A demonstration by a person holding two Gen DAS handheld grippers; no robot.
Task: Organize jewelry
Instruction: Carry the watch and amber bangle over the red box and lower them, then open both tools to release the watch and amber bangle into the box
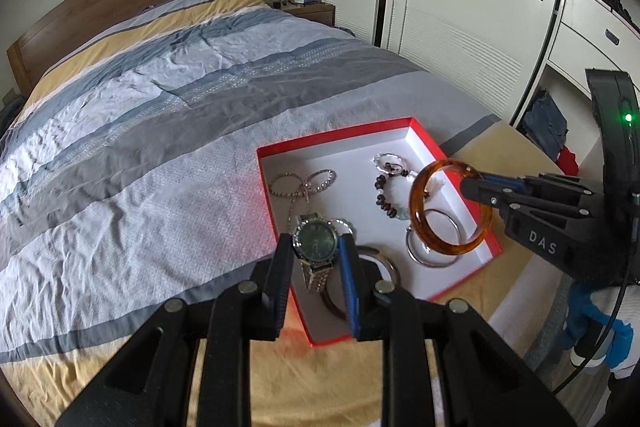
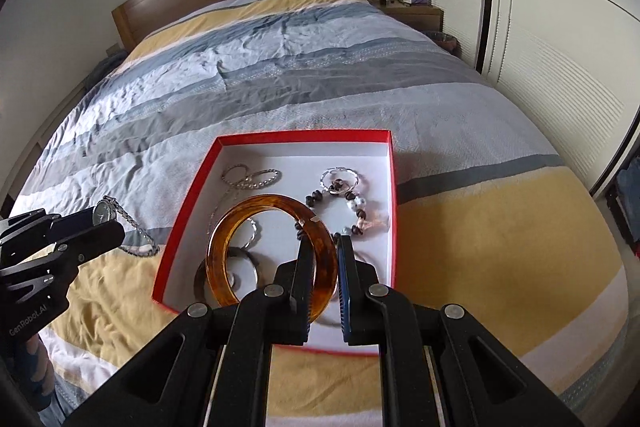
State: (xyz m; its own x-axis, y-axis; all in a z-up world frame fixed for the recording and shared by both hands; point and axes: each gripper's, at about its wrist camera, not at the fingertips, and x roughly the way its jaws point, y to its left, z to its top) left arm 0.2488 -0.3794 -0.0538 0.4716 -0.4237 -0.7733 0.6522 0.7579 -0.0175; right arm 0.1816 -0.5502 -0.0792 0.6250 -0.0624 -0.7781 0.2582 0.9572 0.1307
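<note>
Legibly marked "DAS", the right gripper pinches an amber bangle; the "GenRobot.AI" left gripper pinches a watch.

The steel ring lies partly hidden behind the left tongs.

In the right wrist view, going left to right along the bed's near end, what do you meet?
Left tongs shut on the silver wristwatch → red cardboard box's left wall → amber translucent bangle held in the right tongs → dark-beaded bracelet → box's right wall.
</note>
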